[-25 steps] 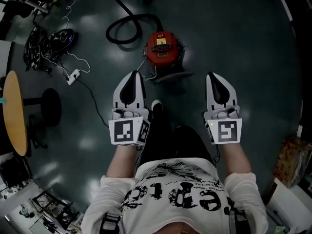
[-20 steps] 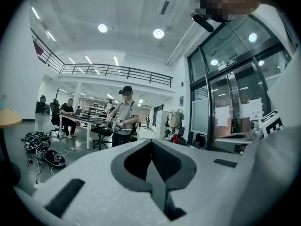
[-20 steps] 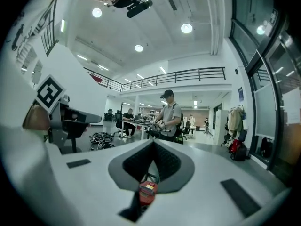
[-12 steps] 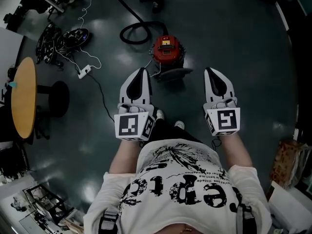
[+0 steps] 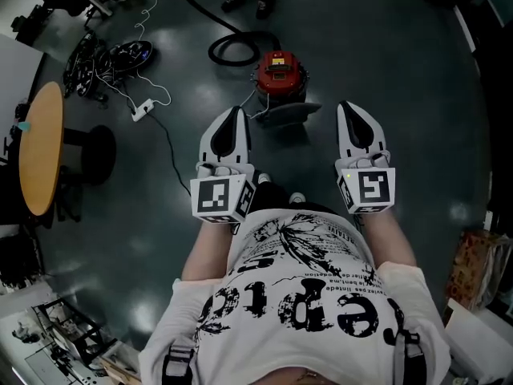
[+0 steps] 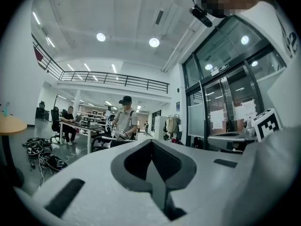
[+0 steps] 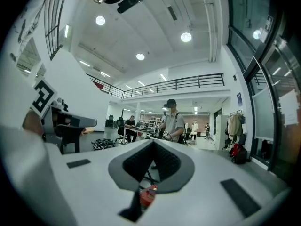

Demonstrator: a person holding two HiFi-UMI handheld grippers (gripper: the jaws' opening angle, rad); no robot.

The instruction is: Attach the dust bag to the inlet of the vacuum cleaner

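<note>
A dark, glossy floor throws back the ceiling lights of a tall, open workspace. On it, ahead of both jaws and between their tips, sits a red canister vacuum cleaner. Its black hose is coiled on the floor to the far left side. A flat grey piece that looks like the dust bag lies on the floor against the vacuum's near side, roughly midway between the two sets of jaws.

The left gripper and right gripper are held level side by side. Both sets of jaws are clenched on nothing.

Well left of the left jaws stands a round wooden counter on a black pedestal. Farther ahead on that side lie a white power strip and a tangle of dark cables.

Only the gripper views open up the room. The left gripper view shows a railed mezzanine, tall glass doors, a standing person in a dark cap and a seated person at a desk. The right gripper view catches the vacuum's red body through the slit under its jaws, plus coats on a rack. The floor layout shows only from the head view.
</note>
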